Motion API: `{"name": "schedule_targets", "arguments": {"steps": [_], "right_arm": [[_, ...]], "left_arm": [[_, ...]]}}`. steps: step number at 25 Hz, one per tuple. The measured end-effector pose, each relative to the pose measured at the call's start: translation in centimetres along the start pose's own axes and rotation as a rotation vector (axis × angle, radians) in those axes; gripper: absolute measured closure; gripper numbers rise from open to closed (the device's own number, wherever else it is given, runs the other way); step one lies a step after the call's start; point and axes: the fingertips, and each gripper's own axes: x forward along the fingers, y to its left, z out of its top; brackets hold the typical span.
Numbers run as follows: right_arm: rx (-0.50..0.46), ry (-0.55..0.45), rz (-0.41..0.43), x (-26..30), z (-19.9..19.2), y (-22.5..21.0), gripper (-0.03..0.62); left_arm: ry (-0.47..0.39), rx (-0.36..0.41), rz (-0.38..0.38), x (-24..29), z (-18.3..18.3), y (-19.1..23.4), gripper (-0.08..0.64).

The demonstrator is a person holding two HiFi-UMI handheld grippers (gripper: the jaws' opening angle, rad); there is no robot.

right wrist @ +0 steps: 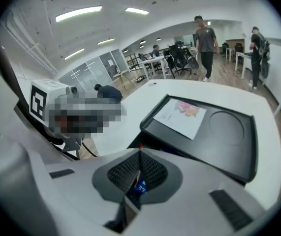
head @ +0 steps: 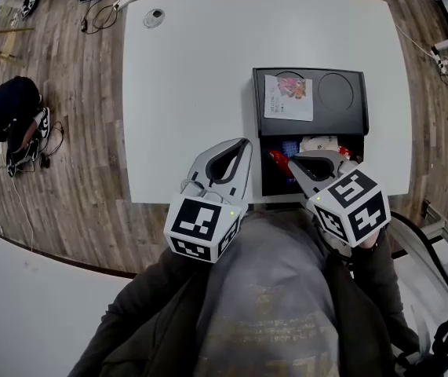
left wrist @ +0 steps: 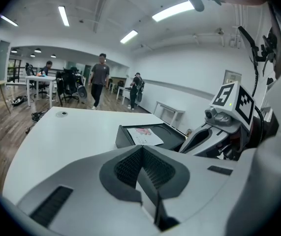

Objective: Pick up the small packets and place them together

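Indoors, white table (head: 200, 93) on wooden floor (head: 74, 148)

The desk (head: 192, 93) is open left of and beyond the black tray (head: 337, 120); only a small round fitting (head: 154, 16) sits at its far left corner. The tray's near compartment is crowded with packets (head: 318, 142), with the right gripper (head: 290, 162) above it.

White table (head: 192, 93) — printed sheet (head: 289, 98) on black tray (head: 353, 120) — crouched person (head: 8, 112) on wood floor (head: 74, 171)
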Motion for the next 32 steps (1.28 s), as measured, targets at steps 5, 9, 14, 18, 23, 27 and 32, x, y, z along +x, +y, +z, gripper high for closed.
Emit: {"name": "schedule_targets", "arguments": {"steps": [5, 9, 14, 18, 23, 27, 32], "right_arm": [[-0.048, -0.058, -0.035, -2.5, 1.2, 1.0, 0.588], [-0.074, -0.092, -0.049, -4.0, 2.1, 1.5, 0.588], [-0.106, -0.150, -0.068, -6.2, 4.3, 0.3, 0.588], [-0.113, -0.205, -0.093, -7.9, 6.4, -2.3, 0.588], [-0.085, -0.230, -0.102, -8.2, 7.8, -6.6, 0.588], [-0.022, -0.216, -0.066, -7.3, 7.2, -9.9, 0.588], [0.015, -0.193, -0.067, -6.0, 6.9, -13.6, 0.588]], "left_arm": [[-0.050, 0.027, -0.007, -0.8, 0.9, -0.9, 0.557], [-0.080, 0.037, -0.002, -1.3, 1.7, -1.3, 0.557], [-0.105, 0.043, 0.014, -1.2, 2.5, -1.5, 0.557], [-0.111, 0.035, 0.047, -0.6, 2.9, -0.9, 0.557], [-0.097, 0.039, 0.077, 0.5, 3.4, -0.9, 0.557], [-0.068, 0.029, 0.115, 1.3, 3.3, -0.7, 0.557], [-0.025, 0.015, 0.138, 2.5, 2.7, -0.9, 0.557]]}}
